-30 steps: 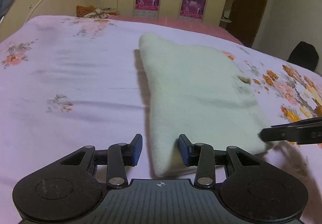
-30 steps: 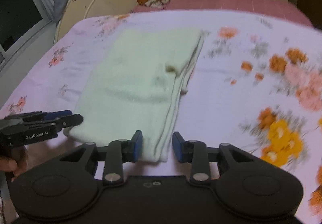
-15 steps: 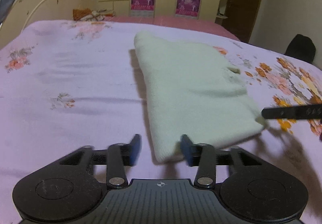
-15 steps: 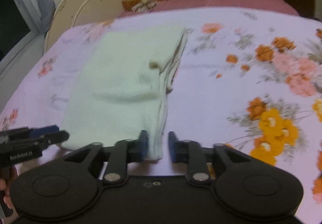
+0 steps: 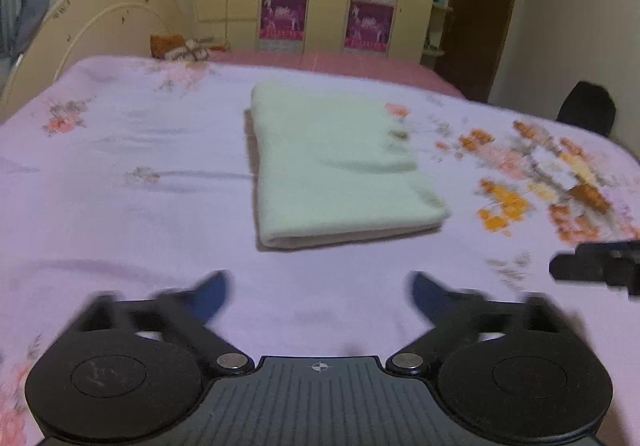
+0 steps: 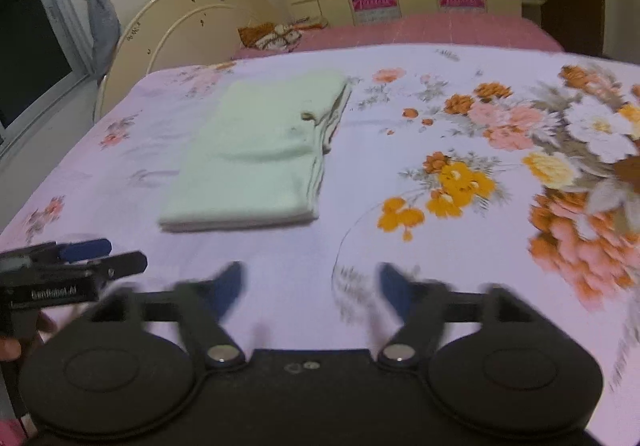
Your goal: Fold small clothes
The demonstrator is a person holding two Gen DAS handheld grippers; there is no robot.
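- The pale green garment (image 5: 336, 161) lies folded in a flat rectangle on the bed (image 5: 120, 205), with stacked layers showing along its right edge (image 6: 320, 149).
- My left tool (image 5: 320, 294) is spread wide, holding nothing, just near of the garment's near fold.
- My right tool (image 6: 312, 286) is likewise spread and holds nothing, near of the garment's right corner.
- The flowered bedsheet (image 6: 480, 173) stretches bare to the right.
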